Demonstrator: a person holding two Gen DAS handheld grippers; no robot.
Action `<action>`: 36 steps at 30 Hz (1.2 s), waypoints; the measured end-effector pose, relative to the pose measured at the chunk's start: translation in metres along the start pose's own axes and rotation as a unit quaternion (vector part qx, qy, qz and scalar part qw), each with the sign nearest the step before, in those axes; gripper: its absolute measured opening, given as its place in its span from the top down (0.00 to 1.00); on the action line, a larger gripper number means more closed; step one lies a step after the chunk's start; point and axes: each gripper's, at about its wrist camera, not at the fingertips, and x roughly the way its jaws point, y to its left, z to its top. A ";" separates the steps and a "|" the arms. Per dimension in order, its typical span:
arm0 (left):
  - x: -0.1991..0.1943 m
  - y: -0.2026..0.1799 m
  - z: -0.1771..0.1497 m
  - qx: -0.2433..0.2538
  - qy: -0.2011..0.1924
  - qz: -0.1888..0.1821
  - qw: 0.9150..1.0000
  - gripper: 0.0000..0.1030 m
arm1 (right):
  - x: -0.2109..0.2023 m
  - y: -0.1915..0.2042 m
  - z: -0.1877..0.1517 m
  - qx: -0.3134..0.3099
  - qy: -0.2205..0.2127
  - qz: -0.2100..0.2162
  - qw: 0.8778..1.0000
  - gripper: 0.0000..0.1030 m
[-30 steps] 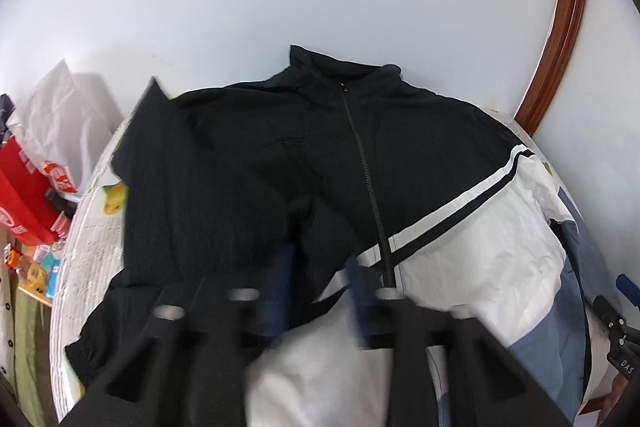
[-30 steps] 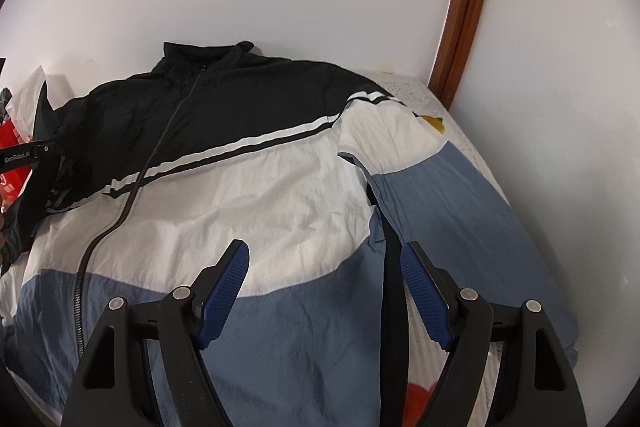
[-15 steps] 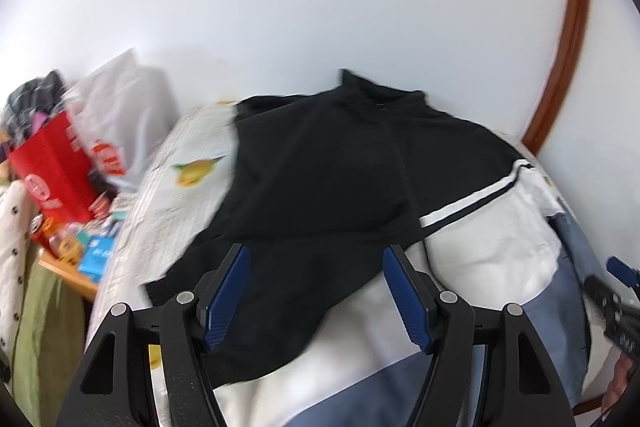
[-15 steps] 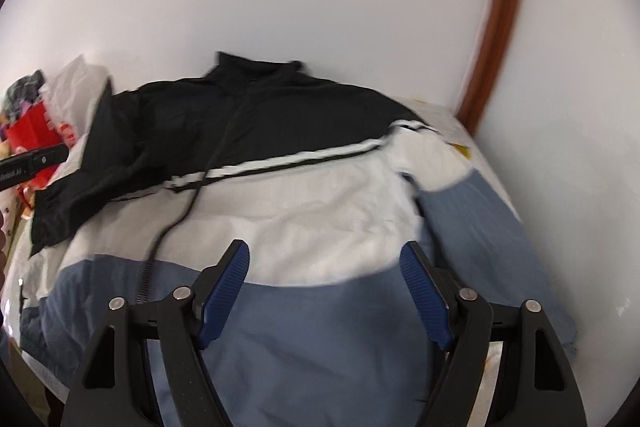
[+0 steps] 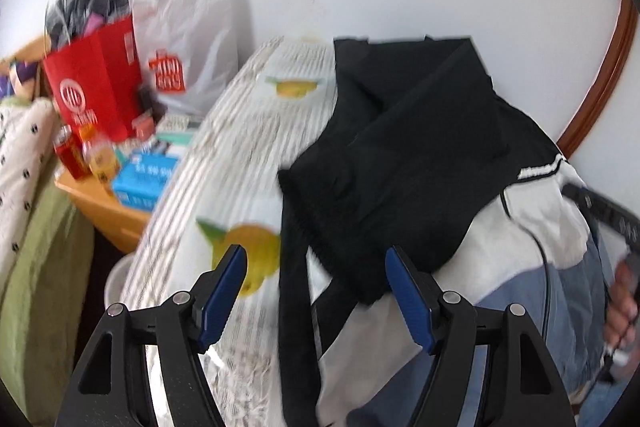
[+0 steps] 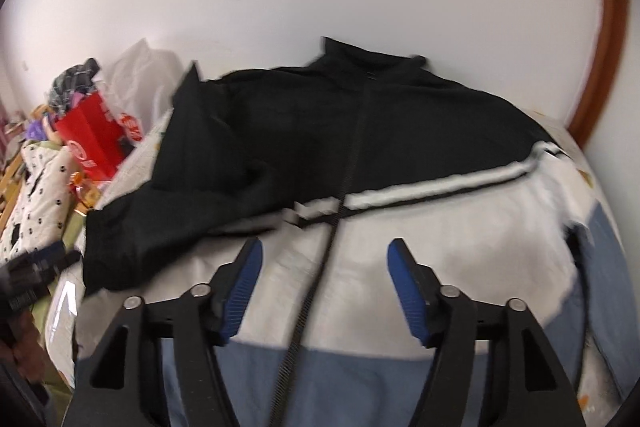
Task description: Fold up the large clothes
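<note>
Jacket [image 6: 400, 227] flat on bed [image 5: 240, 155], black left sleeve [image 5: 380, 187] already folded in; left gripper [image 5: 316, 291] spread, right gripper [image 6: 324, 283] opening, both empty — next prob. grab right sleeve.

We see a black, white and blue jacket [image 6: 400, 227] lying front-up, zipped. Its black sleeve [image 5: 360, 187] is folded across the chest, collar at the bed's [image 5: 240, 147] far edge.
</note>
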 end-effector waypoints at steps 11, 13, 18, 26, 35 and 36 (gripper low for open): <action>0.024 0.013 -0.037 0.016 0.039 -0.063 0.997 0.31 | 0.073 0.045 0.047 -0.028 0.009 0.055 0.998 0.34; 0.029 0.009 -0.037 0.030 0.037 -0.065 0.997 0.31 | 0.087 0.049 0.054 -0.021 0.011 0.068 0.997 0.37; 0.038 -0.001 -0.032 0.058 0.030 -0.042 0.997 0.30 | 0.115 0.061 0.067 -0.045 0.020 0.100 0.994 0.90; 0.043 -0.006 -0.028 0.066 0.035 -0.030 0.997 0.30 | 0.129 -0.007 0.086 0.066 0.013 0.050 0.996 0.93; 0.037 0.004 -0.022 0.045 0.031 -0.027 0.998 0.30 | 0.098 0.009 0.078 -0.008 0.004 -0.048 0.999 0.47; 0.036 0.004 -0.022 0.045 0.029 -0.024 0.998 0.30 | 0.088 0.017 0.075 -0.021 -0.008 -0.039 0.999 0.42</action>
